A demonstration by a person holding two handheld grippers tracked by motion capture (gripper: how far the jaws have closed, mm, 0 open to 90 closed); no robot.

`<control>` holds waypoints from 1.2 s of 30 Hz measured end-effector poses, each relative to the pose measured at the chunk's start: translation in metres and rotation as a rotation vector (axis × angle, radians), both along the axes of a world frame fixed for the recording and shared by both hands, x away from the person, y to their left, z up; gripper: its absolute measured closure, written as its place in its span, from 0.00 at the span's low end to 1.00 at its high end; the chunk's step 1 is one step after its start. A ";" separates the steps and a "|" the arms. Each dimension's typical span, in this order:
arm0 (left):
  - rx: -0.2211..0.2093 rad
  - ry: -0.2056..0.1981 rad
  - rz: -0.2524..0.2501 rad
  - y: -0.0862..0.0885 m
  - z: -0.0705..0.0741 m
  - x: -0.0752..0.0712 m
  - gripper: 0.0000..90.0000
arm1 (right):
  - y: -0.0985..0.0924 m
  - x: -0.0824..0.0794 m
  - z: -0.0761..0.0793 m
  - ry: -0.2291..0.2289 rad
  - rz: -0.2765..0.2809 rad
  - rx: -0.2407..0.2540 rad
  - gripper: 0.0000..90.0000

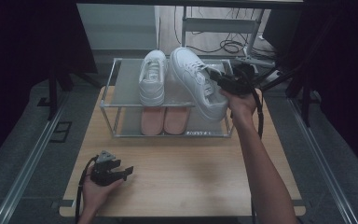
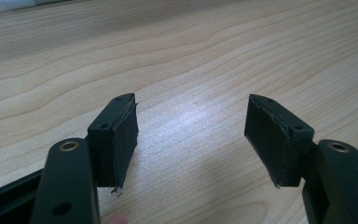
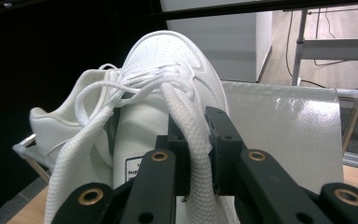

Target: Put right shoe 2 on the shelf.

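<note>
On the top shelf of the wire rack, at the far edge of the worktop, I am holding the white sneaker with my right gripper. The jaws are pinched narrow on the padded collar by the tongue, seen close in the right gripper view. The shoe is tilted, toe toward the far side and heel hanging past the shelf's near edge, resting against or just beside its mate, which is sitting flat on the same shelf.

Handling judgement: light, but soft at the collar, so the mesh is likely folding under the pads and the shoe may swing from this one point. The sole should be stiffer; the heel counter would give a firmer hold. Loose laces could snag on the rack frame.

Appearance: all white, perforated toe cap, smooth upper, flat woven laces, a printed label inside the tongue.

A pink pair is sitting on the lower shelf.

My left gripper is resting near the worktop's near left corner, jaws standing wide with nothing between them.
</note>
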State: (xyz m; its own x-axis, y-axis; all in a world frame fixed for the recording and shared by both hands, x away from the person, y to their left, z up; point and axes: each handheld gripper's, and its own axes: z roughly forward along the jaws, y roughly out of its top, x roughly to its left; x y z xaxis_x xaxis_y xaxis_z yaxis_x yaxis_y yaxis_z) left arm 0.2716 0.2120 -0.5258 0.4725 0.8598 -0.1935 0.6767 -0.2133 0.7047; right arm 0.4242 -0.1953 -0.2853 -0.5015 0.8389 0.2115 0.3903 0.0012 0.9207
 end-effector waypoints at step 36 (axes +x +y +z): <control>-0.010 0.002 0.010 0.004 0.001 0.000 0.39 | 0.047 0.075 0.001 0.097 -0.166 -0.008 0.89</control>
